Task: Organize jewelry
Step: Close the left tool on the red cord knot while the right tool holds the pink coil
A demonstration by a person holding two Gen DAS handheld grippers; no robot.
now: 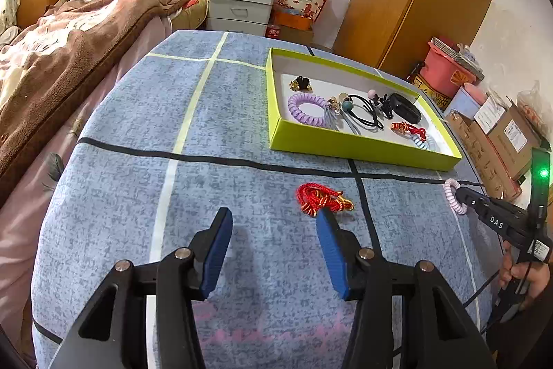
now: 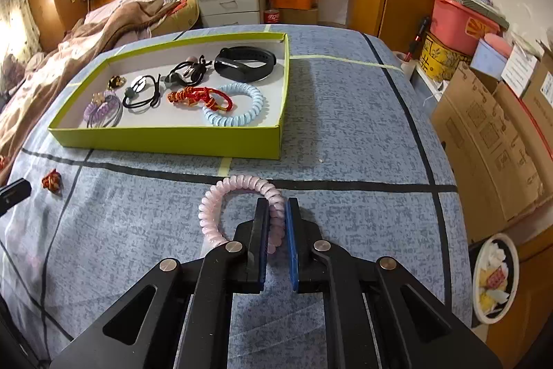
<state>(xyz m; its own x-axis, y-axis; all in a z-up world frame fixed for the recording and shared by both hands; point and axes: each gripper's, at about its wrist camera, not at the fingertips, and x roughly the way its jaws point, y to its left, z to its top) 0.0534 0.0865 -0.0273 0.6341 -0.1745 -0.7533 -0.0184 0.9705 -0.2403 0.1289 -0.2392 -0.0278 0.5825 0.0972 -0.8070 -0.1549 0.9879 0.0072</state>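
Note:
A green tray [image 1: 345,146] [image 2: 172,140] on the blue cloth holds a purple coil tie [image 1: 306,109], black hair ties [image 2: 145,95], a black wristband [image 2: 245,63], a red knot charm [image 2: 193,95] and a light-blue coil tie [image 2: 235,106]. A red cord bracelet [image 1: 319,197] lies on the cloth just ahead of my open left gripper [image 1: 273,217], by its right finger; it also shows in the right wrist view [image 2: 52,180]. My right gripper [image 2: 278,206] is shut on a pink coil hair tie [image 2: 238,189], also seen in the left wrist view [image 1: 454,196].
The cloth-covered table [image 1: 172,178] has dark and pale lines. A bed with a brown blanket [image 1: 69,40] lies left, a white drawer unit [image 1: 242,2] behind, cardboard boxes [image 2: 490,140] and a pink bin [image 2: 459,19] right.

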